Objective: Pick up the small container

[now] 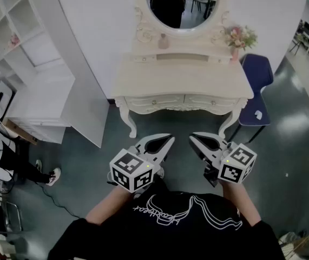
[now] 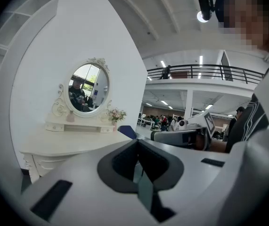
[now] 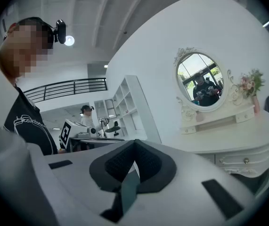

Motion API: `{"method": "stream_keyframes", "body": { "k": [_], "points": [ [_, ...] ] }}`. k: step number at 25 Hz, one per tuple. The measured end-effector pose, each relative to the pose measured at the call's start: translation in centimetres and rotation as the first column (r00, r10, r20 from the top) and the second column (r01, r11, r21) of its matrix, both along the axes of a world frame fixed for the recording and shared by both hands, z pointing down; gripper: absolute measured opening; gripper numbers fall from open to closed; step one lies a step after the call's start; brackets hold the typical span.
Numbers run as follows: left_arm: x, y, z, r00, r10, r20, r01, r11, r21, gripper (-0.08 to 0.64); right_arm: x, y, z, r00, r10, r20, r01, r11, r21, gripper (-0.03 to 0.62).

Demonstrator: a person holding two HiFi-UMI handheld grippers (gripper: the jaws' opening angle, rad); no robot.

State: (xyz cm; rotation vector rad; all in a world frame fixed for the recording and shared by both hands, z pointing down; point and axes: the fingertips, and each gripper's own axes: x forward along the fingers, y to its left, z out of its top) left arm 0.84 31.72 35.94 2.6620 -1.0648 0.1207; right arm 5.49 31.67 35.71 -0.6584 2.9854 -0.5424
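Note:
The small pink container [image 1: 163, 40] stands on the low shelf under the oval mirror [image 1: 181, 4] of a cream dressing table [image 1: 143, 77]. It also shows as a small pink shape in the left gripper view [image 2: 70, 117] and the right gripper view [image 3: 199, 116]. Both grippers hang in front of my chest, short of the table's front edge and pointing toward it. My left gripper [image 1: 170, 138] [image 2: 136, 142] is shut with nothing between its jaws. The right gripper [image 1: 192, 137] [image 3: 134, 142] is shut and empty too.
A pink vase of flowers [image 1: 240, 38] stands at the shelf's right end. A dark blue chair [image 1: 257, 75] sits to the right of the table. White shelving [image 1: 30, 53] fills the left side, and a person's legs [image 1: 13, 169] lie on the floor beside it.

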Motion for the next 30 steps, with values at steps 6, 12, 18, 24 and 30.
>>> {"method": "stream_keyframes", "body": {
  "k": [6, 12, 18, 24, 30],
  "points": [
    [0.3, 0.5, 0.1, 1.0, -0.004, -0.002, 0.004, 1.0, -0.003, 0.005, 0.2, 0.5, 0.4, 1.0, -0.006, -0.004, 0.006, 1.0, -0.008, 0.006],
    [1.1, 0.3, 0.0, 1.0, 0.004, 0.002, -0.004, 1.0, -0.005, 0.005, 1.0, 0.2, 0.2, 1.0, 0.011, 0.003, -0.011, 1.0, -0.004, 0.006],
    [1.8, -0.7, 0.4, 1.0, 0.015, 0.005, -0.015, 1.0, -0.015, 0.005, 1.8, -0.9, 0.7, 1.0, 0.026, 0.014, -0.026, 0.999, -0.027, 0.006],
    [1.5, -3.5, 1.3, 1.0, 0.016, -0.002, -0.016, 0.999, -0.035, 0.005, 1.7, -3.6, 1.3, 0.999, 0.035, 0.012, -0.034, 0.999, -0.038, 0.006],
    [1.2, -8.7, 2.2, 0.999, 0.036, -0.017, -0.037, 0.998, -0.05, 0.005, 1.3, -8.8, 2.4, 0.998, 0.055, 0.012, -0.054, 0.997, -0.058, 0.006]
  ]
}}
